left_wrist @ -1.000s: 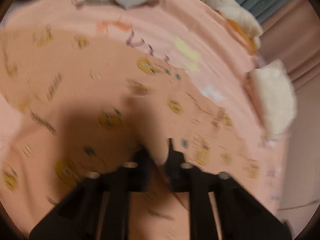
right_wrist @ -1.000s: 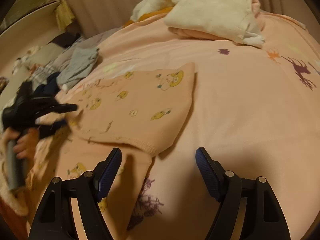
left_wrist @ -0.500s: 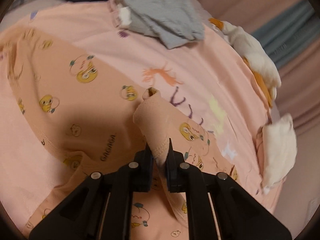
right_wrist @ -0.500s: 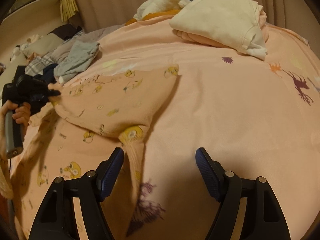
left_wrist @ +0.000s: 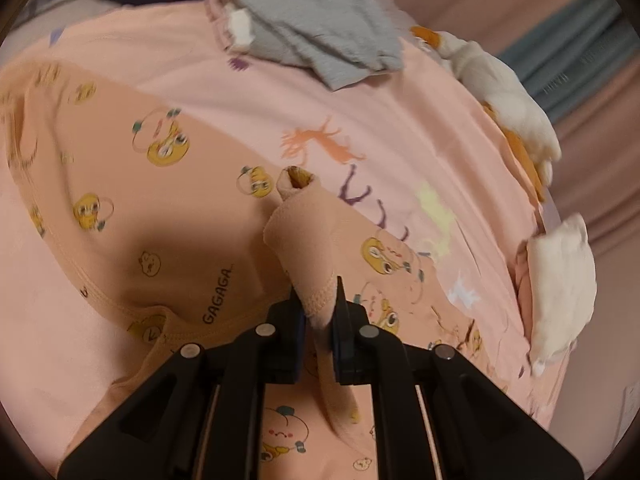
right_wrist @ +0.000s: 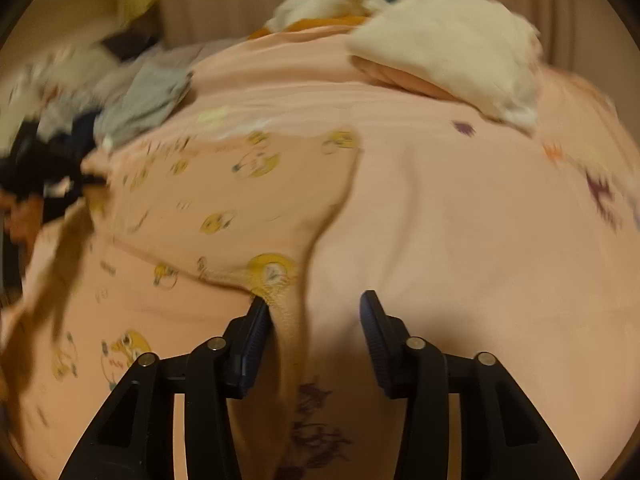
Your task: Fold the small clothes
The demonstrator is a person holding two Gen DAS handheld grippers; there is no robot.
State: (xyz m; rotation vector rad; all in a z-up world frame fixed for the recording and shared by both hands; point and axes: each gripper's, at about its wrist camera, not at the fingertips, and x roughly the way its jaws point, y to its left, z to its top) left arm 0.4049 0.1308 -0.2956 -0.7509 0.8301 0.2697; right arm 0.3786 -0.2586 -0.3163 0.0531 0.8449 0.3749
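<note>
Left gripper [left_wrist: 318, 304] was clamped on a fold of the garment [left_wrist: 298, 248]. Right gripper [right_wrist: 314, 320] stood with fingers [right_wrist: 256, 328] spread apart.

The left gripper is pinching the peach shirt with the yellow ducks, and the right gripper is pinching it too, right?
Not quite. The left gripper is shut on the peach shirt, as the left wrist view shows. But the right wrist view shows the right gripper wide open: the shirt's hem only lies beside its left finger, and nothing is clamped between the jaws.
</note>
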